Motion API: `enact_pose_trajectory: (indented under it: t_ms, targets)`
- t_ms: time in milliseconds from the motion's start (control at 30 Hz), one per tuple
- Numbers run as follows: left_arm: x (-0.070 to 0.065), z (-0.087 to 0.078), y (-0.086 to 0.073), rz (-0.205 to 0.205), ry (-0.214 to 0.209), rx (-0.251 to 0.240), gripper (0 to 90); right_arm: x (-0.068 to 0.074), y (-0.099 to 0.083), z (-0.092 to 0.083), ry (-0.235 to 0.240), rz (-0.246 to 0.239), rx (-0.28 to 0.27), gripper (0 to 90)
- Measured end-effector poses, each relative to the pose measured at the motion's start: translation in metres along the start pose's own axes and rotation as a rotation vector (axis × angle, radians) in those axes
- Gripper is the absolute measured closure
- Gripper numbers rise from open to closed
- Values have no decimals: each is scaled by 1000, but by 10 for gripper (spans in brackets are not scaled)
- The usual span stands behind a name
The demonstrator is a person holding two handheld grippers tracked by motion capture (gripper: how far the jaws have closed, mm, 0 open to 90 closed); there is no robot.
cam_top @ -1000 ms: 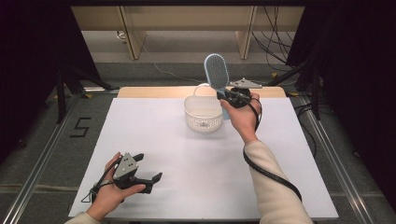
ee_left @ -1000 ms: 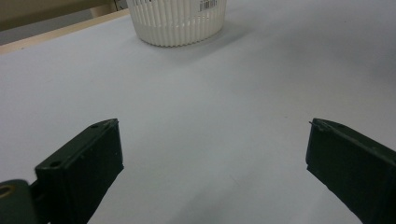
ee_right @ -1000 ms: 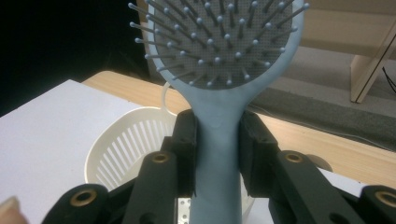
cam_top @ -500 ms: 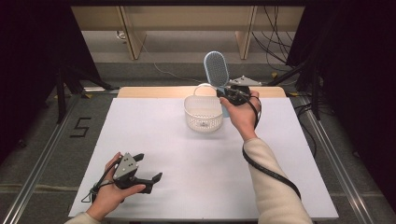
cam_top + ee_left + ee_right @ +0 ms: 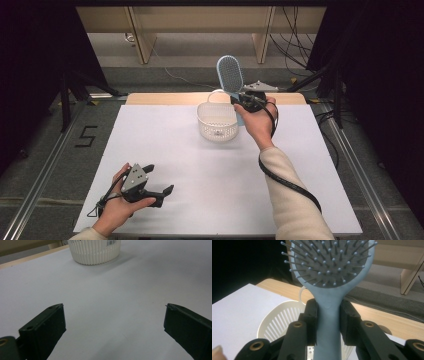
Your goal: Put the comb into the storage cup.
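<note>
Looking down from the high view:
Brush position: your right gripper (image 5: 246,98) holds the blue hairbrush (image 5: 230,73) at the far side of the white table (image 5: 210,165), just right of the white basket (image 5: 217,120) and above its right rim.
Brush axis: the long axis runs nearly upright, head up and leaning a little left over the basket, handle end hidden behind your hand.
Nearer hand: your right hand is right at the basket; your left gripper (image 5: 159,184) rests at the near left corner, well apart from basket and brush.
Turning relation: the basket mouth lies down and to the left of the held brush, so I judge the brush must tip or drop that way to go in.

Left gripper view:
Jaw state: you see the two black jaws spread wide with bare table between them, gripping nothing.
Basket bearing: the basket (image 5: 94,250) stands far ahead, slightly left of centre, apart from your left gripper (image 5: 115,315).

Right gripper view:
Jaw state: your right gripper (image 5: 328,320) is clenched on the brush handle, pads pressing both sides of the neck below the head.
Brush face: the hairbrush (image 5: 329,262) rises straight up from the jaws, bristles facing the camera.
Basket below: the basket (image 5: 277,320) opens beneath and behind the jaws, mostly to their left, with its thin loop handle just left of the brush neck.
Risk: with the head so high, I judge a plain release could tip the brush over the rim.
</note>
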State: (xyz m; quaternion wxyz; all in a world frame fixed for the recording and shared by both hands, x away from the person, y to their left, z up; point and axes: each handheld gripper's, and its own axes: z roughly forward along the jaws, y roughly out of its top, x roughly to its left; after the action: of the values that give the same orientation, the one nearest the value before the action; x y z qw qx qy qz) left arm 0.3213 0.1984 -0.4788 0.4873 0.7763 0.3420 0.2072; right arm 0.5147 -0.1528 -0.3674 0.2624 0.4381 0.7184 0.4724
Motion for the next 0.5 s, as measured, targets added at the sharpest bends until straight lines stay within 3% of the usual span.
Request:
enact_pose_trajectory:
  t_ms: [500]
  targets:
    - [0,0,0,-1,0,-1,33,2,5,2,-5,1,-7,708]
